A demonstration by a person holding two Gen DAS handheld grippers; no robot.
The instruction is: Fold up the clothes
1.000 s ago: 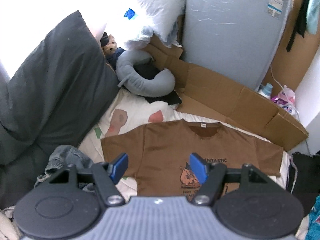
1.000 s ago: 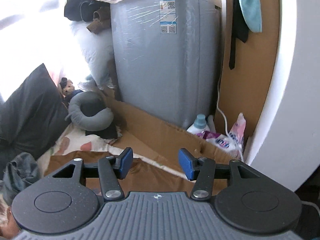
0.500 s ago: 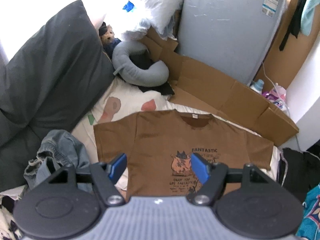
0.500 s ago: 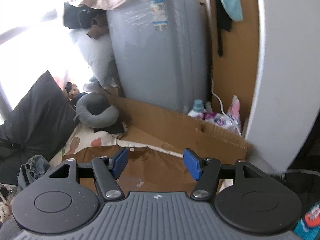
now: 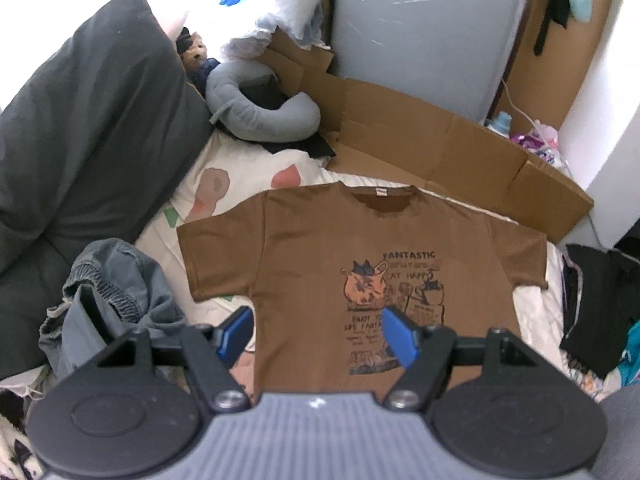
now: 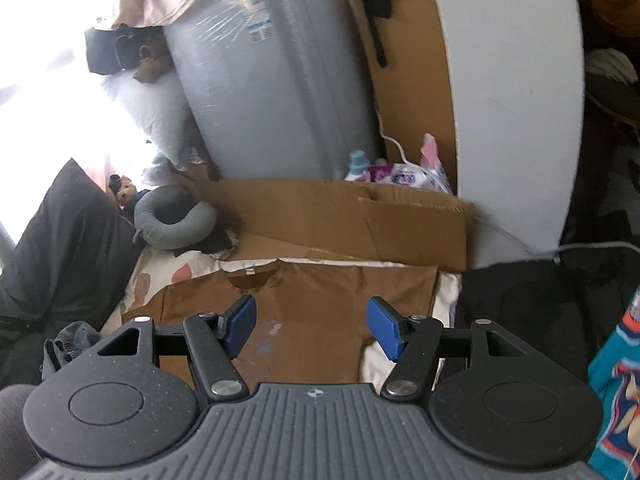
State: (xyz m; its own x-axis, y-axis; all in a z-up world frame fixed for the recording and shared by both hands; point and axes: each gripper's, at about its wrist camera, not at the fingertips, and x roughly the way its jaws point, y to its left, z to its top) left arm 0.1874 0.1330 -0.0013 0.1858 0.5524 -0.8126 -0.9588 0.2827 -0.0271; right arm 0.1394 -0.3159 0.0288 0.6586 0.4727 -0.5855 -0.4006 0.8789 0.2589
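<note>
Hovering over the brown T-shirt (image 5: 360,256), you are lining up both grippers. It is lying flat on the bed, collar toward twelve o'clock. Left gripper (image 5: 316,334) is gaping, empty; right gripper (image 6: 308,326) has just been opening, empty. Next, you'll likely be pinching a sleeve edge.

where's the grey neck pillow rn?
The grey neck pillow sits at the far left of the bed in both wrist views, between the dark pillow and the flattened cardboard, beyond the brown T-shirt.

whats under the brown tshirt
The brown t-shirt lies flat on a white patterned bedsheet, visible around its edges. What the sheet's print shows beneath the shirt is covered.
</note>
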